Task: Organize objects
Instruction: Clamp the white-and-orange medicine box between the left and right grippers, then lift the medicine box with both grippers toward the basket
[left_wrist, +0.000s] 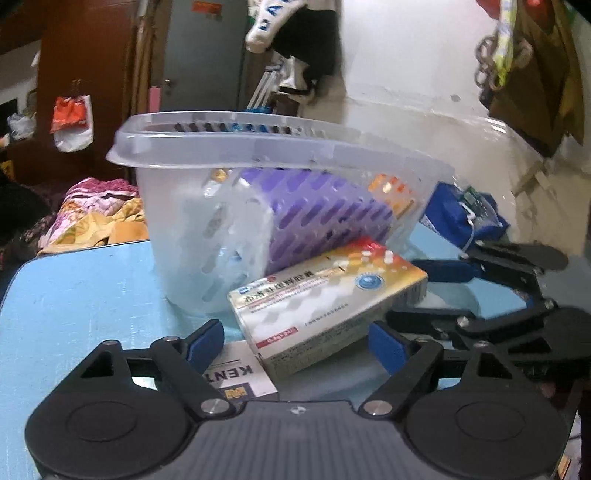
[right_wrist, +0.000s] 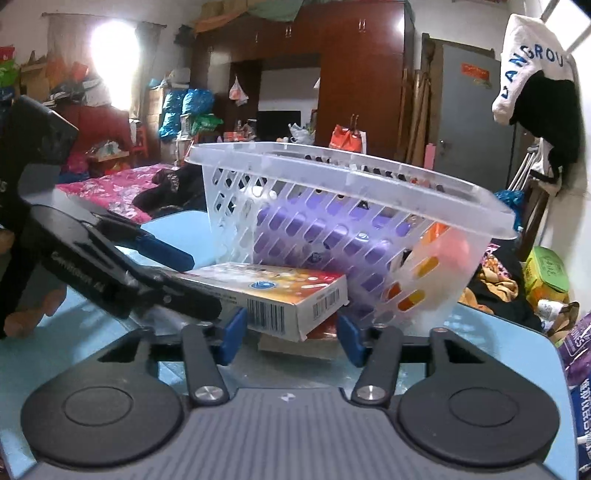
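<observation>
We work over one light blue counter (left_wrist: 74, 288), and the largest thing on it is one clear perforated plastic basket (left_wrist: 207, 229), which stands tilted, its rim higher on one side. Through its slotted wall we see one purple pack (left_wrist: 321, 206) filling most of the inside, and one orange and white box (left_wrist: 391, 192) at the end near the rim; what else lies in there is too blurred for us to count.

Just in front of the basket lies one medicine box (left_wrist: 325, 299), white and gold with a red corner and a barcode on its short end. It leans against the basket wall and rests at a slant on one smaller white box printed KENT (left_wrist: 240, 373), which lies flat on the counter beneath it.

We hold two grippers. Our left gripper (left_wrist: 295, 343) has its jaws apart, one blue pad on each side of the medicine box's near corner, and we cannot tell whether either pad touches it. Our right gripper (right_wrist: 291, 332) also has its jaws apart, with the barcode end of the medicine box (right_wrist: 280, 295) between the two blue pads; contact is unclear there as well. Each camera shows the other gripper reaching in from the side, close to the same box.
</observation>
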